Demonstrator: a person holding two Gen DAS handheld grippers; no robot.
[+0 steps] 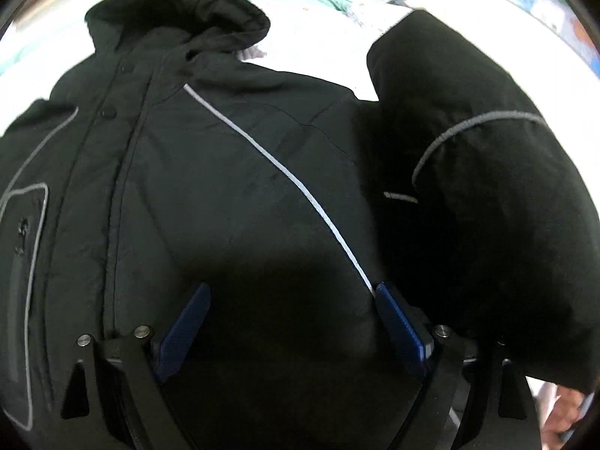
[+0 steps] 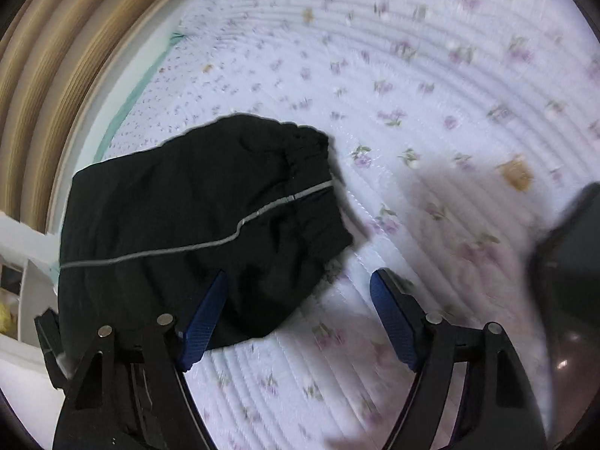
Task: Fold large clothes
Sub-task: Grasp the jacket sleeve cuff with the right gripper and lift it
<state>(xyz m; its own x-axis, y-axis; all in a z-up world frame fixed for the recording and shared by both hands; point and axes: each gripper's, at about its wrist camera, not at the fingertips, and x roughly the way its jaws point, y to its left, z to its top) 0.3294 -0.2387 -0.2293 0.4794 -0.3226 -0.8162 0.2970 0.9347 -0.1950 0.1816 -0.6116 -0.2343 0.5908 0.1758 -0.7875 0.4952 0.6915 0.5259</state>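
Observation:
A large black hooded jacket (image 1: 225, 172) with thin grey-white piping lies front up on a white bed. My left gripper (image 1: 292, 292) is open just above its chest, nothing between the blue pads. One black sleeve (image 1: 487, 195) bulges up at the right of that view. In the right wrist view a black sleeve with an elastic cuff (image 2: 195, 232) lies on the floral quilt (image 2: 412, 75). My right gripper (image 2: 300, 281) is open over the sleeve's lower edge; its left pad (image 2: 204, 318) is over the sleeve, its right pad (image 2: 392, 318) over the quilt.
The quilted floral bedspread stretches far and right in the right wrist view. Beige curtains (image 2: 45, 75) hang beyond the bed's left edge. A dark object (image 2: 570, 262) sits at the right edge. A colourful poster (image 1: 551, 11) is at the top right of the left wrist view.

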